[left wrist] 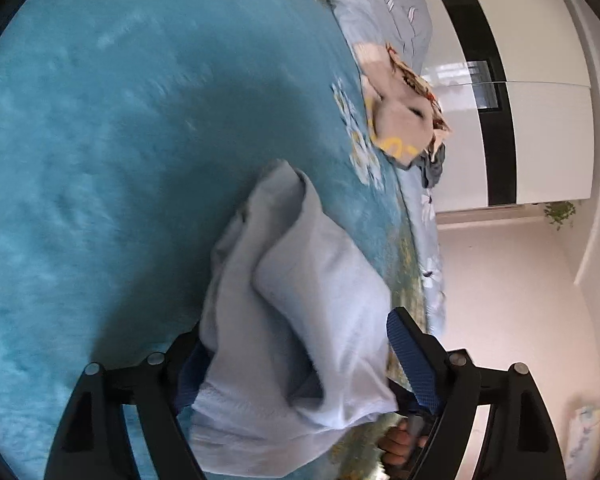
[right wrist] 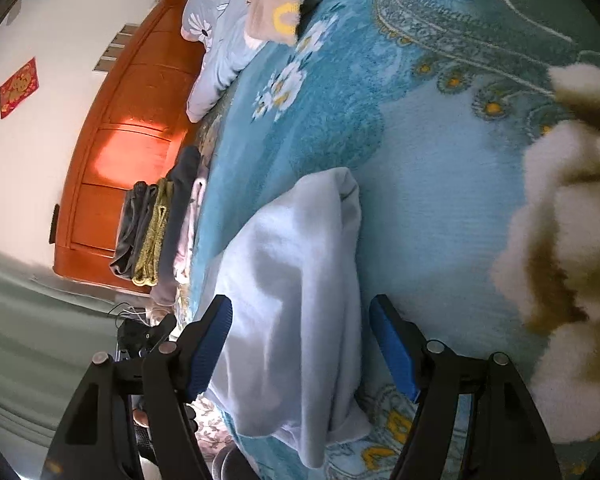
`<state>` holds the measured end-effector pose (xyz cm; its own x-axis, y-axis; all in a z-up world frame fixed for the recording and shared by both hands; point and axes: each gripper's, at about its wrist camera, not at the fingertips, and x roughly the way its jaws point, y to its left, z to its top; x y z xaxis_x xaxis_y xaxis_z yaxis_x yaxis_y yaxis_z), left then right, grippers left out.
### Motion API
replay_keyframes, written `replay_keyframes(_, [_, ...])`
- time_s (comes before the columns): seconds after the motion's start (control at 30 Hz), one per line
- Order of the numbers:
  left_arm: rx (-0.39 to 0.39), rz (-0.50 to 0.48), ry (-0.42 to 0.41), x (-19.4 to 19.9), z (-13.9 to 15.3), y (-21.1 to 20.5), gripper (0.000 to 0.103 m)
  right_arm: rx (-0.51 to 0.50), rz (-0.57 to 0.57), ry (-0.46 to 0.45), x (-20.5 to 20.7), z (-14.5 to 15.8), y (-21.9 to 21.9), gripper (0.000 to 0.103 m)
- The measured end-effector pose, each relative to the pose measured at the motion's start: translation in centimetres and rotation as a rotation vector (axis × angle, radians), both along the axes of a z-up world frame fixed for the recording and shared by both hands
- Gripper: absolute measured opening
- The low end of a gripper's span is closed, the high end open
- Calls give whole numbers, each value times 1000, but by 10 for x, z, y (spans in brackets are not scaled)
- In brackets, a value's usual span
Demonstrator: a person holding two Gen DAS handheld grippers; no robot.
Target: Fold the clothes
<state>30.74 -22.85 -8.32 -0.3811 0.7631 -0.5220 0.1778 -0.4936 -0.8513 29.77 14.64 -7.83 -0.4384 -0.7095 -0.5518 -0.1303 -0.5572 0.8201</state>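
On blanket (right wrist: pixel 440 168): one pale-blue garment (right wrist: pixel 296 280), four folded clothes (right wrist: pixel 156 232).

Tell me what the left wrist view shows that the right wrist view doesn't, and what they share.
Only the left wrist view: a white wardrobe with a black strip, a small green plant, and the left gripper open around the cloth. Only the right wrist view: an orange wooden headboard, a stack of folded clothes, a red wall decoration, and the right gripper, open. Both: the light blue garment and the teal blanket.
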Motion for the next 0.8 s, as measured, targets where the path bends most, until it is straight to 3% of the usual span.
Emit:
replay_keyframes(0.13, [8,-28,2,-4,2,4,84,-34,15,-16,-5,-1,-5,70])
replay_keyframes(0.27, [-10,-48,-10,-6,1,8,83,-43,51,-51,-11,-7,-22,50])
replay_keyframes(0.37, [-45,-35,-31,-5,-1,9,63,-46,36,-79,-12,-13,-22,35])
replay_keyframes(0.43, [-76,-6,-57,-1,-4,7,36,-49,25,-93,-12,-15,-21,29])
replay_keyframes(0.6, [-76,63,-64,11,-6,3,20,-13,24,-84,-12,-5,-24,20])
replay_keyframes(0.8, [-118,72,32,23,23,1,18,31,59,-33,-19,26,-35,17])
